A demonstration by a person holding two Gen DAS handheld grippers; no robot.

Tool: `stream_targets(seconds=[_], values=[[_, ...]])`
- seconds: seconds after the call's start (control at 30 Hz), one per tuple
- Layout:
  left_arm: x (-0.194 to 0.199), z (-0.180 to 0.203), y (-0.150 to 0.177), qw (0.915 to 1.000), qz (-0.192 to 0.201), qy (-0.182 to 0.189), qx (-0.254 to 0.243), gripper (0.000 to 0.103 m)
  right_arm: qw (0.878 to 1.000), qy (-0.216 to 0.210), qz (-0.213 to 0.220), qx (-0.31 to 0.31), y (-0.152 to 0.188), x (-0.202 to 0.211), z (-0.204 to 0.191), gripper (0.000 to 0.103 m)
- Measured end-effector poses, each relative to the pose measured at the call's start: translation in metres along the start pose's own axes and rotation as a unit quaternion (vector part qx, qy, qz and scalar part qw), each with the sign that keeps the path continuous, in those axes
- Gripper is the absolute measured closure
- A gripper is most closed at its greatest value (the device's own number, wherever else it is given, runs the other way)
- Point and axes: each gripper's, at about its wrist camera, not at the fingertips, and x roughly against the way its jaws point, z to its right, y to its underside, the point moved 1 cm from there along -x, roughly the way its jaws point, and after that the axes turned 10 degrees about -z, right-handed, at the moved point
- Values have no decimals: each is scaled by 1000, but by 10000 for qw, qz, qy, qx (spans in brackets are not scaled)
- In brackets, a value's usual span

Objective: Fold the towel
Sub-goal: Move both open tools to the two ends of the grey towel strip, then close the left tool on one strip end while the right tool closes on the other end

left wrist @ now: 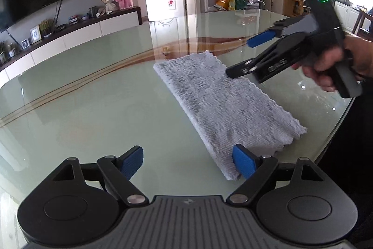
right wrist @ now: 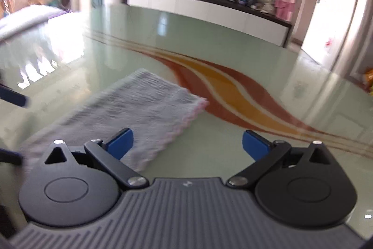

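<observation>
Looking at the towel (left wrist: 223, 106), I'm judging it folded at least once already: it's lying as a narrow doubled strip on the glass table (left wrist: 93, 90), w/ a thick folded edge along one long side and a scalloped pinkish hem along the other in the right wrist view. Prob one more fold left, end to end, to make it compact; can't tell the layer count for sure.

Long axis is running diagonally in the left wrist view, from the near end by my left gripper (left wrist: 188, 163) up and away toward the table's centre. It's lying flat, near the table's edge on my side.

Left gripper's jaws are standing wide, nothing between them; its right pad is just beside the near corner. Right gripper (right wrist: 187, 144) is also gaping wide and empty, hovering over the hem side, not touching as far as I'm seeing.
</observation>
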Motion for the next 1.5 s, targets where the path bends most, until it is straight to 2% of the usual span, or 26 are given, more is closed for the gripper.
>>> stream_targets(seconds=[0.1, 0.23, 0.3, 0.43, 0.6, 0.63, 0.83, 1.0, 1.1, 1.17, 1.27, 1.3, 1.37, 1.43, 1.5], values=[[-2, -1, -2, 10000, 2, 2, 39, 15, 9989, -330, -50, 322, 15, 18, -18, 0], [-3, 0, -1, 10000, 34, -2, 53, 14, 9963, -121, -240, 815, 43, 27, -37, 0], [-3, 0, 0, 10000, 40, 0, 85, 14, 9970, -101, -347, 679, 47, 31, -32, 0], [-1, 1, 0, 9999, 64, -60, 108, 14, 9951, 492, -476, 719, 55, 46, -21, 0], [-1, 0, -1, 9998, 69, -80, 194, 14, 10000, 16, -62, 30, 47, 58, -23, 0], [-1, 0, -1, 9998, 80, -89, 189, 14, 9998, -182, 50, -47, 44, 54, -30, 0], [2, 1, 2, 9996, 111, -118, 231, 14, 9988, 283, -187, 348, 50, 32, -54, 0], [5, 5, 5, 9996, 181, -166, 147, 14, 9985, 512, -198, -70, 56, 46, -30, 1], [13, 10, 1, 9995, 226, -232, -19, 17, 9989, 106, 22, -458, 59, 63, -21, 2], [19, 12, 0, 9993, 276, -195, -136, 18, 9984, -134, 28, -551, 61, 67, -22, 8], [32, 15, 1, 9987, 300, 172, -367, 20, 9986, -257, -43, -450, 65, 69, -30, 21], [34, 16, 2, 9984, 278, 272, -414, 24, 9986, -273, -51, -442, 65, 70, -33, 23], [33, 14, 4, 9982, 213, 400, -393, 32, 9984, -388, -125, -383, 67, 67, -37, 38], [30, 12, 6, 9978, 116, 557, -350, 55, 9985, -398, -184, -330, 67, 66, -45, 46], [24, 11, 6, 9965, -34, 740, -378, 63, 9982, -448, -229, -316, 67, 63, -48, 54]])
